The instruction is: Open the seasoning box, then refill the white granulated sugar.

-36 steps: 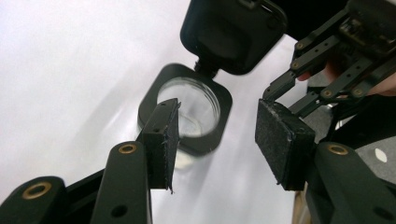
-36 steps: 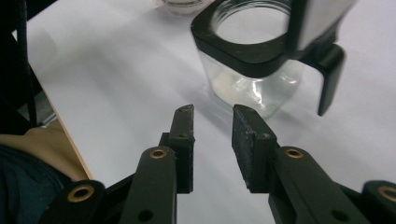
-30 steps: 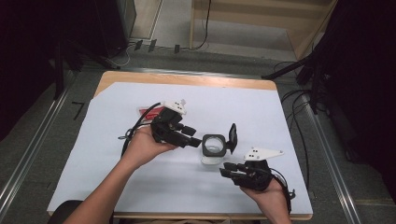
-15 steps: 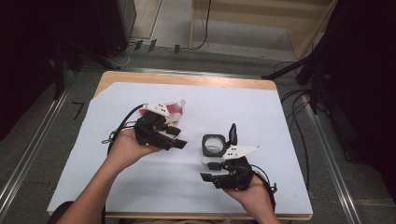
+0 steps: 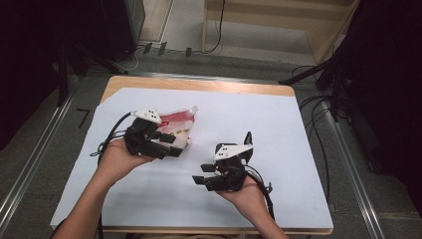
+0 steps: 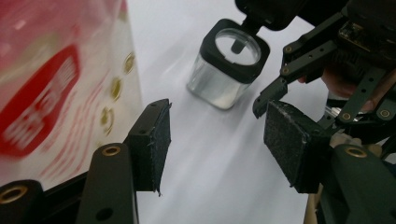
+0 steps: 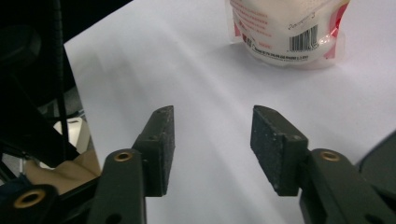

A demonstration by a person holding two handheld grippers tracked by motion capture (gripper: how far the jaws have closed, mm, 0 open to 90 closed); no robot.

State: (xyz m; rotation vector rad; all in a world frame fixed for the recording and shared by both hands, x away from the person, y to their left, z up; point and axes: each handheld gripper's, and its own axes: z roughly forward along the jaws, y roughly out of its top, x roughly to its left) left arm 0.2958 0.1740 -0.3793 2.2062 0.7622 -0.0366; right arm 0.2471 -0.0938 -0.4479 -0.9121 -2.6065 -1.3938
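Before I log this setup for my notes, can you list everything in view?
pouch: one, red and white, standing on the sheet by the left gripper, outside its jaws
jar: one, clear with a black flip lid standing open, on the sheet near the right gripper
sheet: one, white, covering most of the table
table: one, wooden, edge showing at the far side
cables: several, black, on the floor right of the table
left gripper: one, black, jaws open, nothing between them
right gripper: one, black, jaws open, nothing between them
hands: two, holding the grippers
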